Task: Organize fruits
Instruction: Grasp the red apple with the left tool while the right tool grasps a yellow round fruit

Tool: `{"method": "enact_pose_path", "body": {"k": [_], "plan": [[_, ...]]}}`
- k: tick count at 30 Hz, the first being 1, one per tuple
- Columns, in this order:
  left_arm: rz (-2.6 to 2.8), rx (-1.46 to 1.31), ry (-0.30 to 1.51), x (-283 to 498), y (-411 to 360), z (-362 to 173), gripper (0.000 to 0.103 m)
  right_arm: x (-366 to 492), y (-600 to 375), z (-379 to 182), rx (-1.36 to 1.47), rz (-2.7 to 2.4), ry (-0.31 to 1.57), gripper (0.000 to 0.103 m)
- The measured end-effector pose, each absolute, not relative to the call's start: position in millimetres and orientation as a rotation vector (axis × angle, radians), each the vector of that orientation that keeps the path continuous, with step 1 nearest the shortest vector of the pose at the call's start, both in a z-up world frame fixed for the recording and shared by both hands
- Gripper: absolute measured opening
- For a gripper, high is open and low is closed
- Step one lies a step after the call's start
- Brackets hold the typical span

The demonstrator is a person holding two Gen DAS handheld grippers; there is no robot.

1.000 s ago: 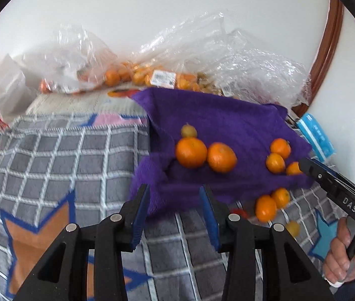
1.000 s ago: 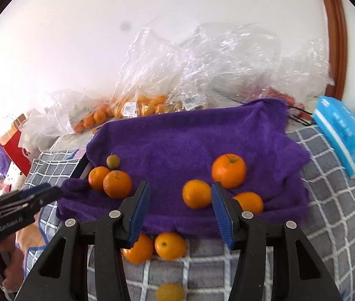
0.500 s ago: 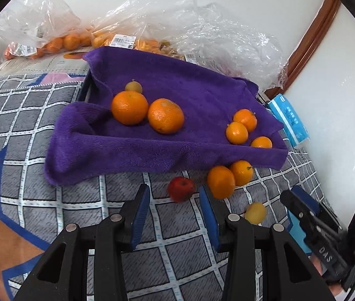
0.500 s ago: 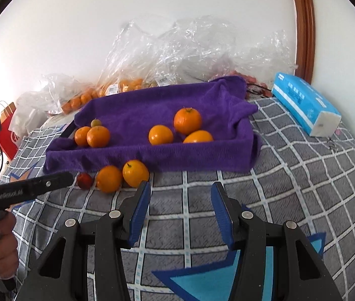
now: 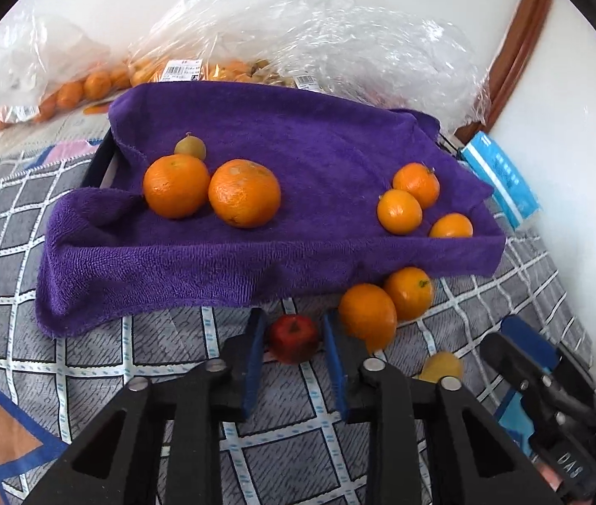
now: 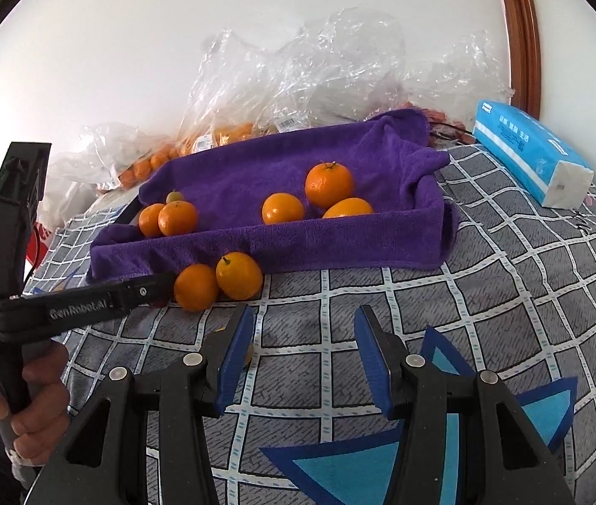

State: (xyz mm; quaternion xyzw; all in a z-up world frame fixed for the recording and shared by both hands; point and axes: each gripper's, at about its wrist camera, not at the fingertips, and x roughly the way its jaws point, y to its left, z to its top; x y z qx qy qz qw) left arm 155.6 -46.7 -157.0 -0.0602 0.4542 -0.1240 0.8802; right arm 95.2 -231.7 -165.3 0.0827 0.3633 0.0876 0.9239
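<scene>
The red fruit (image 5: 293,338) lies on the checked cover (image 5: 171,336) just in front of the tray's near edge, and the left gripper (image 5: 293,347) now has it pinched between its blue pads (image 5: 255,353). A second ago that gripper was aimed at the purple towel (image 5: 298,147) with its jaws spread and nothing between them; it has since come down over the fruit, and the jaws have just been closing onto it. That looks like the start of a pick, with the lift into the towel-lined tray not yet begun. Just right of the fruit two oranges (image 5: 386,307) sit touching each other against the towel's hanging front edge, and a yellow fruit (image 5: 441,366) lies nearer the camera, so at least three more pieces appear left to sort. On the towel, two big oranges (image 5: 209,191) with a small greenish fruit (image 5: 189,147) behind them hold the left end, and three small oranges (image 5: 415,202) the right end. The right gripper (image 6: 304,349) hangs over bare cover near the front, jaws spread and empty, having dropped back from the tray. Bags of fruit (image 5: 163,75) line the far edge, and a tissue pack (image 6: 533,155) the right.
</scene>
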Motion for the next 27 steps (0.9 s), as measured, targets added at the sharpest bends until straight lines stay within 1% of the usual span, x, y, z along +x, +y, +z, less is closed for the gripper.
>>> {"method": "enact_pose_path", "body": {"k": [4,8,14,19,24,27], "plan": [[-0.271,-0.150,0.948,151,-38,-154,0.024,95,-229,-165,0.159,0.190,0.747,0.051],[-0.276,-0.181,0.933,149,-28,-150,0.024,93,-215,-163,0.078,0.202,0.749,0.051],[-0.301,-0.246,0.975,154,-26,-157,0.024,93,-200,-165,0.036,0.235,0.768,0.051],[-0.280,-0.225,0.973,157,-32,-158,0.025,92,-195,-167,0.019,0.240,0.776,0.051],[-0.288,-0.148,0.950,154,-44,-158,0.024,96,-199,-168,0.045,0.242,0.787,0.051],[-0.302,-0.155,0.949,152,-42,-157,0.024,96,-201,-168,0.062,0.251,0.788,0.051]]}}
